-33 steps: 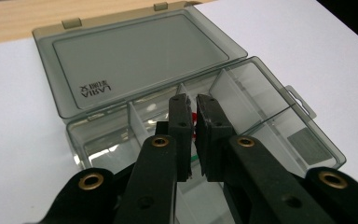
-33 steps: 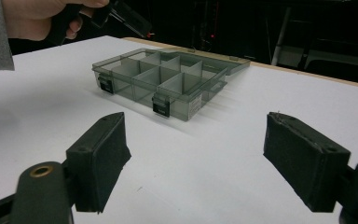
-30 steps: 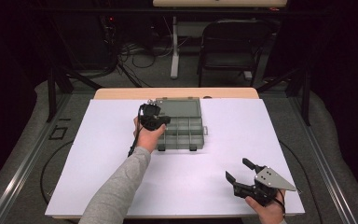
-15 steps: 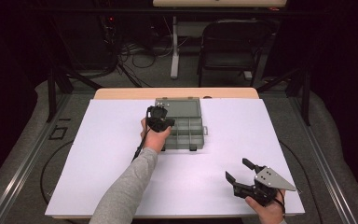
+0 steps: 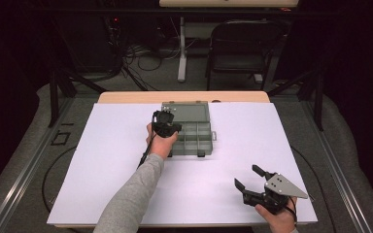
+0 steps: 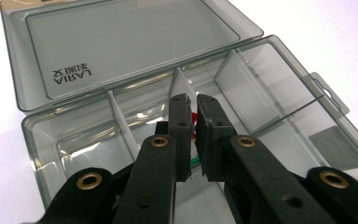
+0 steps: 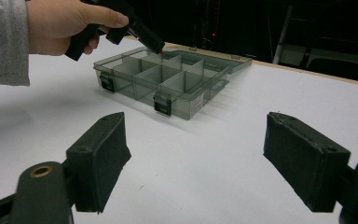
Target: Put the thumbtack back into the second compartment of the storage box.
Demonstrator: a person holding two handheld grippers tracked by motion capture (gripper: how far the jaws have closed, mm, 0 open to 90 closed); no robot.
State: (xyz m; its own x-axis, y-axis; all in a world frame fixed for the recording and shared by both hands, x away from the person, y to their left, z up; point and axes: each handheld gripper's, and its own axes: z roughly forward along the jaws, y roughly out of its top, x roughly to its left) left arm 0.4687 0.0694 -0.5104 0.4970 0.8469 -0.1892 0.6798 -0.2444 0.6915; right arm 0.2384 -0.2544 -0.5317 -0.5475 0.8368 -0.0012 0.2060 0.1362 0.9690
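Left gripper (image 6: 192,109) hangs over the open grey compartment box (image 5: 189,130) at frame centre, jaws nearly shut on something small and red (image 6: 194,125) with a green bit below; exact item unclear. Drop target, the middle rear compartment (image 6: 144,112), lies straight under the tips. Right gripper (image 5: 252,180) idles lower right, jaws wide, empty, well away.

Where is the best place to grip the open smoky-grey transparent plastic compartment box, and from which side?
Probably the smoky-grey transparent plastic compartment box is best taken by its front wall, between the two black latches, from the person's side: that thin, upright edge is free, while the lid lies open behind.
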